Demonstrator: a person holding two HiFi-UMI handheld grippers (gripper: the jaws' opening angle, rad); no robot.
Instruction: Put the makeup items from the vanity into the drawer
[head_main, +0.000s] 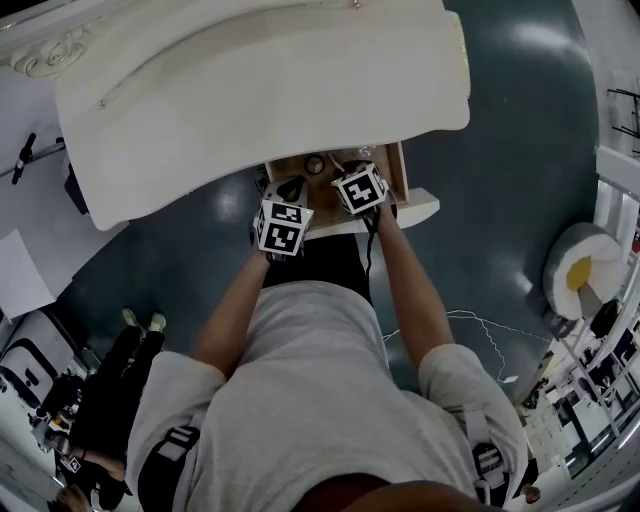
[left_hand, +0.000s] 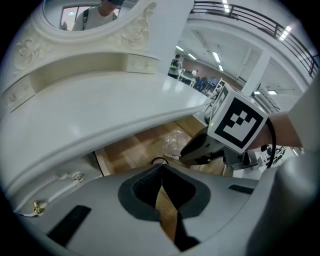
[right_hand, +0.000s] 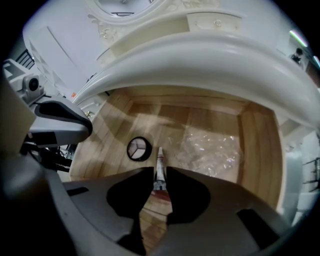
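The vanity's wooden drawer (right_hand: 150, 117) stands pulled out under the white top (head_main: 250, 80). On its floor lie a round black compact (right_hand: 138, 148) and a crumpled clear plastic bag (right_hand: 210, 147). My right gripper (right_hand: 160, 176) hangs over the drawer floor, pointing steeply down, its jaws closed on a slim white makeup tube (right_hand: 160, 160) whose tip reaches toward the compact. My left gripper (left_hand: 161, 169) hovers over the drawer's left side, jaws together with nothing between them. In the head view both grippers, left (head_main: 290, 192) and right (head_main: 357, 172), sit side by side above the drawer (head_main: 398, 165).
The drawer's white front panel (head_main: 420, 208) juts toward the person. An ornate mirror frame (left_hand: 85, 20) rises behind the vanity top. The right gripper's body (left_hand: 202, 147) shows close by in the left gripper view. A round white table (head_main: 580, 265) stands on the dark floor at right.
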